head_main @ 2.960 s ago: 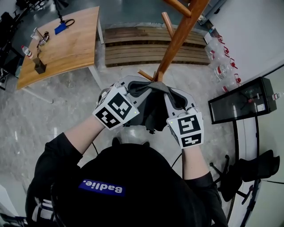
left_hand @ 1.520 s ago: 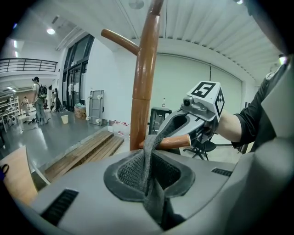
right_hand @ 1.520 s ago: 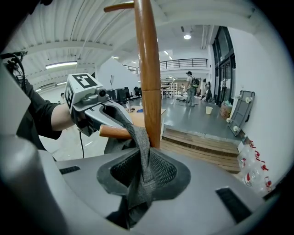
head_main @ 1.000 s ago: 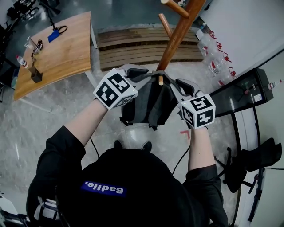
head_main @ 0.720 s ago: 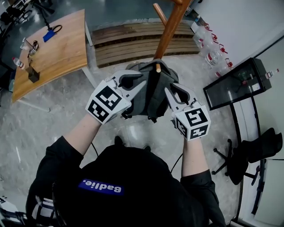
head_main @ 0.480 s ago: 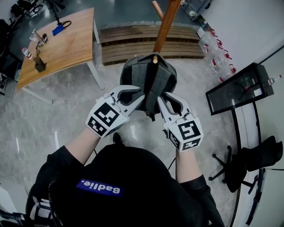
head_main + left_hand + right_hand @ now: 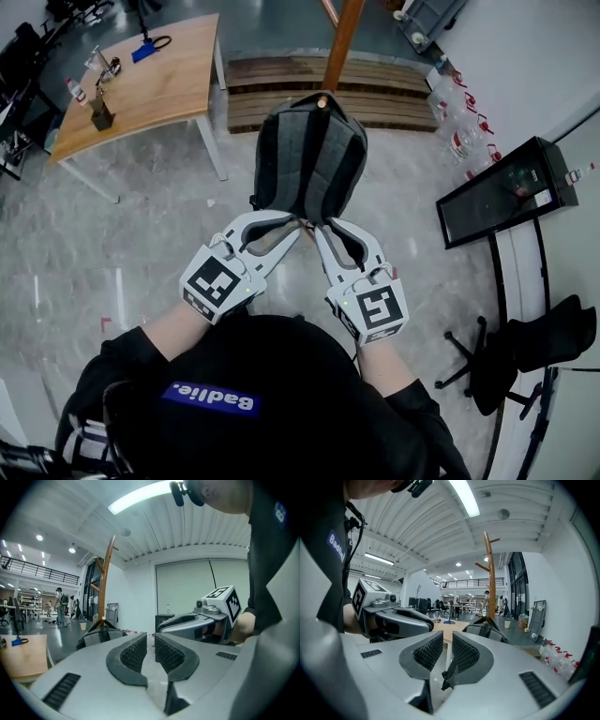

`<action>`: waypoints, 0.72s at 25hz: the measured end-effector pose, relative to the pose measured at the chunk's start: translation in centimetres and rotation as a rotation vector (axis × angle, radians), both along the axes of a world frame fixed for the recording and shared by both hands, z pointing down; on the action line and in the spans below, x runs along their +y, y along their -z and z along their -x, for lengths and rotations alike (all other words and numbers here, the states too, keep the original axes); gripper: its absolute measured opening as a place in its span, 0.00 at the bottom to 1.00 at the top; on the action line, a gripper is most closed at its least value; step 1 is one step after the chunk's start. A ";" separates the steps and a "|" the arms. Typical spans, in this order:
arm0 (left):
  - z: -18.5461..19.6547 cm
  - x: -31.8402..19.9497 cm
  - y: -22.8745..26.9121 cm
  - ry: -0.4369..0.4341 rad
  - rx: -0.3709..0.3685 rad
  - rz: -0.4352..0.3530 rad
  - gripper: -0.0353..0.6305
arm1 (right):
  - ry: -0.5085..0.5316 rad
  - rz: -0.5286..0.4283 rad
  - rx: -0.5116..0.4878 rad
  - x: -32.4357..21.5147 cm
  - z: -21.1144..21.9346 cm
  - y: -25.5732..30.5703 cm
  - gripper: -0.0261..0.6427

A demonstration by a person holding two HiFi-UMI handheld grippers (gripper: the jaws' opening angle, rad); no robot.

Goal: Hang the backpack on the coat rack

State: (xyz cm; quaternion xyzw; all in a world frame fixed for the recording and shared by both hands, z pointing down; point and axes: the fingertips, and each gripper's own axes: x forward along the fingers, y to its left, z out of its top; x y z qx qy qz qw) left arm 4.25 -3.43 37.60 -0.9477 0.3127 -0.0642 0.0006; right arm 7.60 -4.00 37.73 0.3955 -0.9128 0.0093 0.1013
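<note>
Moved: we have drawn the left gripper (image 7: 298, 225) and right gripper (image 7: 321, 228) back from the backpack (image 7: 309, 159).
Backpack: hangs by its top from a peg (image 7: 322, 99) of the coat rack (image 7: 342, 37).
Left gripper: released, slot empty.
Right gripper: released, with a thin dark strip (image 7: 446, 674) low in its slot.
Left to do: nothing, we judge.

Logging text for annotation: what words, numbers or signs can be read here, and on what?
"Badlie." on the blue patch on the person's black garment.
The marker cubes carry black-and-white square patterns only, no words.
The bottles by the wall have labels too small to read.

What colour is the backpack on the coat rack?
The backpack is dark grey, clearest in the head view.
</note>
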 end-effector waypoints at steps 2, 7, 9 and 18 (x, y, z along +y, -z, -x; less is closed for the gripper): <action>0.3 1.7 0.1 -0.014 0.050 -0.002 0.10 | -0.017 -0.036 -0.022 1.5 1.0 1.0 0.10; 0.4 4.1 -0.1 -0.080 0.094 -0.015 0.07 | -0.016 -0.083 -0.092 3.4 2.1 0.9 0.05; 0.4 4.5 -0.2 -0.087 0.096 -0.011 0.07 | -0.014 -0.057 -0.112 4.0 2.2 0.2 0.05; 0.2 4.4 -0.5 -0.089 0.082 -0.007 0.07 | -0.002 -0.033 -0.115 4.3 2.1 -0.4 0.05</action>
